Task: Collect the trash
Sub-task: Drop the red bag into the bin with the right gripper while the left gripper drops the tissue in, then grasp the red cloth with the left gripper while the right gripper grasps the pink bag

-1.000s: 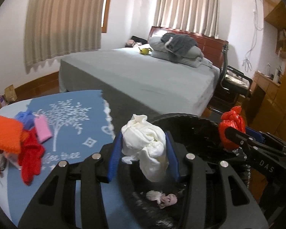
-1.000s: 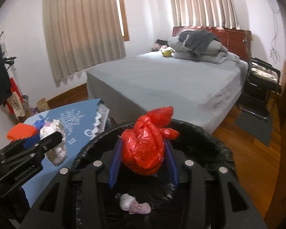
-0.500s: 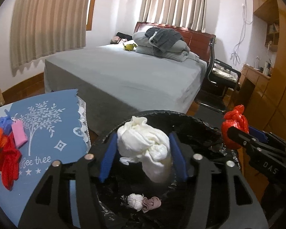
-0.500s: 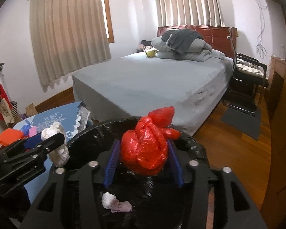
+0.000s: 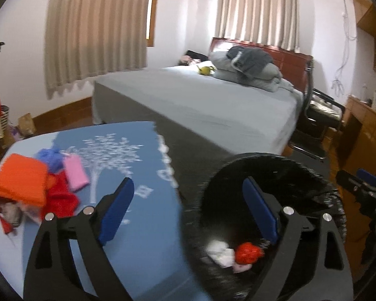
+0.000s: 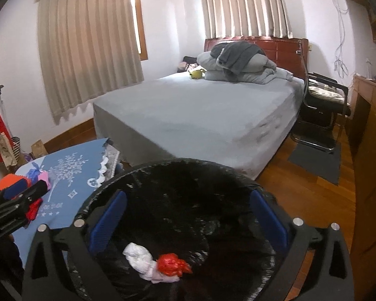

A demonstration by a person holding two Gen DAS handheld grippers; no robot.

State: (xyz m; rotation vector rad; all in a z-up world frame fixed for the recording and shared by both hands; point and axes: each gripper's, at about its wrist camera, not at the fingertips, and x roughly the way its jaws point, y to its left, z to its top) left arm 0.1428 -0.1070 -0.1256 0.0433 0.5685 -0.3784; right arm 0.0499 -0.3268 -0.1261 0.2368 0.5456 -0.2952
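Both the left gripper (image 5: pixel 185 208) and the right gripper (image 6: pixel 188 219) gape wide and empty, because the white wad (image 6: pixel 139 257) and red wad (image 6: pixel 171 266) lie at the lower centre inside the black-lined bin (image 6: pixel 178 165), the drop apparently done.

Both wrist views look down closely into the black bin (image 5: pixel 263 165) (image 6: pixel 178 175), bed (image 5: pixel 200 100) (image 6: pixel 200 105) behind.
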